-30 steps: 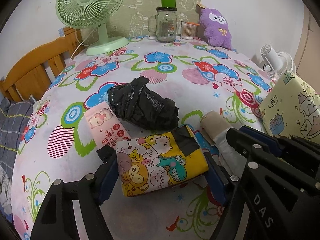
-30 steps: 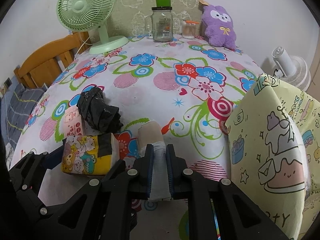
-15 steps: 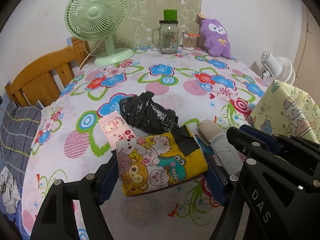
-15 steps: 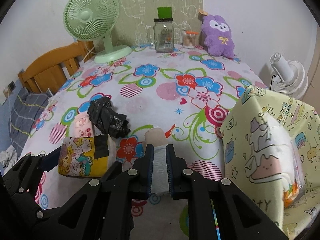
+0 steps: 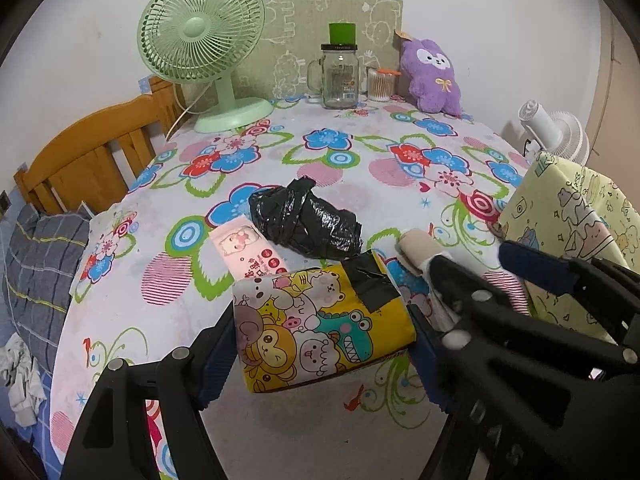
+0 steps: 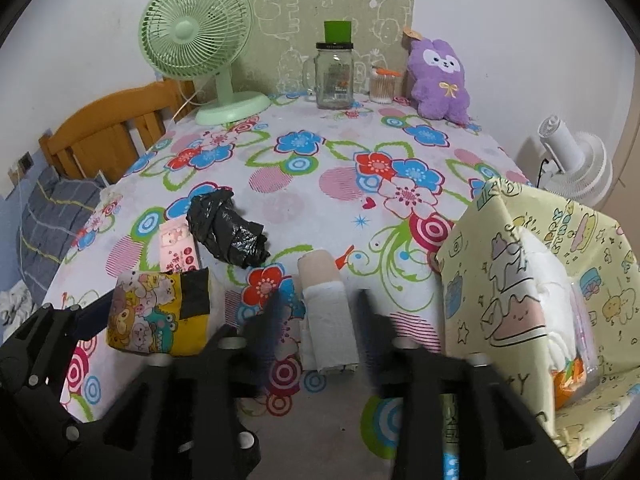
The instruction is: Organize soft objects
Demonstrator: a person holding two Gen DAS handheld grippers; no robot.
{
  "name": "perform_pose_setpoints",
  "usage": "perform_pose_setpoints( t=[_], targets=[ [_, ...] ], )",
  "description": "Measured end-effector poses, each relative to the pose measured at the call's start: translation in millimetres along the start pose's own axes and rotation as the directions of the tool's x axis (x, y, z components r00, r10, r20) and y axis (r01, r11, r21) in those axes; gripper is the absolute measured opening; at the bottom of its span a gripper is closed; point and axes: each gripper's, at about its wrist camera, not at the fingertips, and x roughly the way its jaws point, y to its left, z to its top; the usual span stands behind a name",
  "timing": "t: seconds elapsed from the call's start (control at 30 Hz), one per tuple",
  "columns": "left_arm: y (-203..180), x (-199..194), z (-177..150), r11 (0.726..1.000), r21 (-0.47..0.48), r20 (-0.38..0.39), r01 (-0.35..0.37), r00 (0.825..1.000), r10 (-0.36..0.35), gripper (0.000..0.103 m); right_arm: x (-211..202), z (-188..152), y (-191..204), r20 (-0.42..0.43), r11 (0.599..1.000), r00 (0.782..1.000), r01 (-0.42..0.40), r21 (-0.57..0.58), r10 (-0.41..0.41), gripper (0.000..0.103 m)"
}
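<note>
- The left tool (image 5: pixel 324 344) gripped the cartoon-print tissue pack (image 5: pixel 320 332) across its width, blue pads pressed on both short ends, the pack lifted clear of the floral surface (image 5: pixel 328 168).
- The right tool (image 6: pixel 316 320) had just been opening: its jaws stood apart, blurred, with the rolled white-and-beige cloth (image 6: pixel 326 308) between them but no pad pressing on it. I'd judge the roll was being let go.
- The roll's long axis ran straight away from the right tool, in line with its fingers, beige end farthest out. A re-grip would need only a squeeze across its narrow width.
- Just to the right of the roll stood the yellow cartoon-print storage bag (image 6: pixel 520 292), its near side bulging with white padding; probably the drop-off spot, and the right hand was the nearer one.
- The tissue pack hung on the far side of the right tool from the bag, so the left hand faced a crossing move to reach it.
- Still loose on the surface: a crumpled black plastic bag (image 5: pixel 304 224) and a pink tissue packet (image 5: pixel 248 252), touching each other, just beyond the held pack. The left hand was nearer to both.
- Green desk fan (image 5: pixel 200 40), glass jar (image 5: pixel 340 76) and purple plush toy (image 5: pixel 434 76) lined the far edge, well clear.
</note>
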Motion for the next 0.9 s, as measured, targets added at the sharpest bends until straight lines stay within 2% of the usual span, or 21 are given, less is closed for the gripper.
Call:
perform_pose_setpoints(
  t=[0.63, 0.77, 0.9],
  targets=[
    [4.4, 37.4, -4.0, 1.000, 0.004, -0.084, -0.013, 0.996, 0.014, 0.080, 44.7, -0.8, 3.0, -0.107, 1.000, 0.994, 0.006, 0.003, -0.006, 0.059],
    [2.7, 37.9, -3.1, 1.000, 0.011, -0.079, -0.015, 0.997, 0.016, 0.079, 51.2, -0.2, 1.4, -0.121, 1.000, 0.993, 0.001, 0.007, 0.000, 0.047],
    [3.0, 38.6, -2.8, 1.000, 0.007, -0.084, -0.009, 0.996, 0.009, 0.079, 51.2, -0.9, 3.0, -0.114, 1.000, 0.993, 0.006, -0.006, -0.006, 0.028]
  ],
)
